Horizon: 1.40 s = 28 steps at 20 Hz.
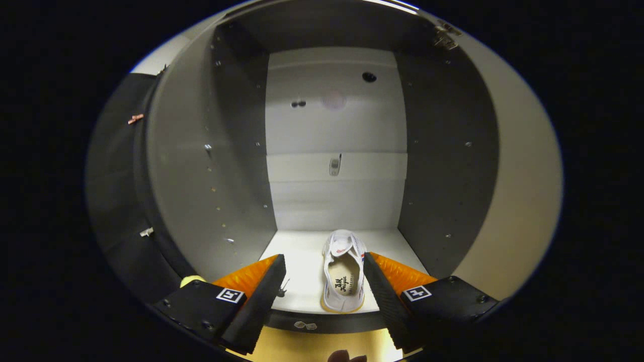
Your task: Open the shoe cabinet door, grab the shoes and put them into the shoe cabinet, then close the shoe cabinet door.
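Note:
A white shoe (343, 272) with a pale insole lies on the white floor of the shoe cabinet (302, 261), toe pointing toward the back wall, heel at the front edge. My gripper (324, 261) is open, its fingers spread wide. The shoe sits between them, close to the right finger (378, 286), and the left finger (266, 286) stands well apart from it. Neither finger presses on the shoe. The cabinet door (513, 201) stands swung open on the right, its hinge (445, 36) at the top.
The cabinet's grey side walls (211, 191) rise on both sides, with small shelf-pin holes. A white back panel (334, 130) has a few holes and a metal bracket (334, 165). A yellowish floor (312, 347) lies below the cabinet's front edge.

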Each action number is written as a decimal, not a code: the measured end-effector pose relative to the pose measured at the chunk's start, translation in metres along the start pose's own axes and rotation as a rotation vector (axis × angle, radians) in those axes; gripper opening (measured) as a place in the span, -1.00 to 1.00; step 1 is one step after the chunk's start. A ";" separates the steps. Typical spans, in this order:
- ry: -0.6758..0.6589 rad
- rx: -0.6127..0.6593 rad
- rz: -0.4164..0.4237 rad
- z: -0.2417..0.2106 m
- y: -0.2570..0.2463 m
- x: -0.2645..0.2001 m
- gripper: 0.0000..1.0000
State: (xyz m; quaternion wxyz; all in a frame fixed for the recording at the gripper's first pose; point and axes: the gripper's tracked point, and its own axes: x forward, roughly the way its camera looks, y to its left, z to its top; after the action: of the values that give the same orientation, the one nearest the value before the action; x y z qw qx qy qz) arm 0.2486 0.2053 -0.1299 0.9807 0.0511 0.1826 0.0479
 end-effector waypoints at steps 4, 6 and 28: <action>-0.097 -0.024 0.043 0.021 0.021 -0.086 0.96; -0.141 -0.039 0.071 0.027 0.030 -0.135 0.95; -0.342 0.034 -0.269 0.051 -0.228 -0.378 0.98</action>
State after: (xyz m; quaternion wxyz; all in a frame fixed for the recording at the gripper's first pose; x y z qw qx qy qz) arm -0.0668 -0.0674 0.0247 0.9940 0.0500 0.0194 -0.0957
